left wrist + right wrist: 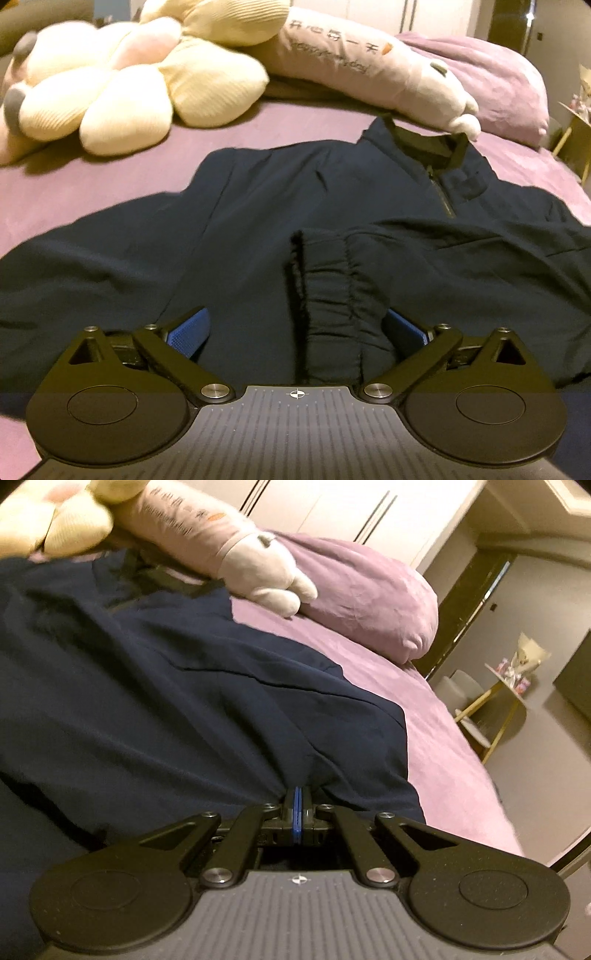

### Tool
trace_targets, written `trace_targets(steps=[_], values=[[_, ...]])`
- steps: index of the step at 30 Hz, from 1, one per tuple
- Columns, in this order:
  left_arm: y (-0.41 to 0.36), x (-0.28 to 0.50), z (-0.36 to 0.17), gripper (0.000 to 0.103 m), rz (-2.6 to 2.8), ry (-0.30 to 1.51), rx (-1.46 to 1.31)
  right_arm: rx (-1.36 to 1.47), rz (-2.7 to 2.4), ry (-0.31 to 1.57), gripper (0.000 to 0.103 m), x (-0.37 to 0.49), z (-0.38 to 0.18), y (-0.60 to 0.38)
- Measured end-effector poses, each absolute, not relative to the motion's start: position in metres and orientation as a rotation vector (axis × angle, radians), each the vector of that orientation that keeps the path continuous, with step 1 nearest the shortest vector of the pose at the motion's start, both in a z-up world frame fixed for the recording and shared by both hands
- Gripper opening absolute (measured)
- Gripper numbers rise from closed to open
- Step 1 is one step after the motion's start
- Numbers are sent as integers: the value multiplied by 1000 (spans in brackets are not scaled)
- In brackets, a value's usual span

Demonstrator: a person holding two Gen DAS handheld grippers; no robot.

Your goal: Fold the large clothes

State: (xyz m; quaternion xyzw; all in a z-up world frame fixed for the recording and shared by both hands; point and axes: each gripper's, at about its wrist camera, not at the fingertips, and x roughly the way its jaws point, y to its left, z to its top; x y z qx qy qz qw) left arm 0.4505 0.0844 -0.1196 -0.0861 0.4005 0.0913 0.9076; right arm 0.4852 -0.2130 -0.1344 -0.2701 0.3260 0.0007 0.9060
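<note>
A dark navy jacket (280, 192) with a zip collar lies spread on the purple bed (110, 173). One sleeve is folded across its front, and the ribbed cuff (332, 295) lies between the blue pads of my left gripper (295, 328), which is open around it. In the right wrist view my right gripper (297, 797) is shut on a fold of the jacket (147, 701) near its right edge. The cloth puckers at the blue pads.
A cream flower-shaped plush (140, 81) and a long pink plush pillow (369, 70) lie at the head of the bed. A purple pillow (369, 594) sits at the right. The bed's right edge drops to the floor by a small gold-legged table (506, 686).
</note>
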Motion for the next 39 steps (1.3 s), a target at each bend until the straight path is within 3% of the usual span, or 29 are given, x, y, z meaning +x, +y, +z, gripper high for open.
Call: trace_targets(steps=[3,11,20,26,32,33,36,39], values=[[105,426,-105,103,187,820,-295,-542,-27,721,0,485,-119,-209],[218,286,-81,103,296,642,-545,-139,120,656,7,419,-57,-189],[388,185,-124,102,684,492,-868,37,527,696,8,408,-59,-43],[456,170,-147,81,743,344,-1108,72,594,705,7,427,-63,43],[485,167,-154,41,726,339,-1145,59,597,798,7,439,-96,94],[487,165,-156,27,701,328,-1172,49,578,872,7,443,-112,98],[491,158,-159,19,652,294,-1203,103,589,892,4,446,-131,90],[487,157,-148,17,631,267,-1180,148,585,910,4,451,-121,86]])
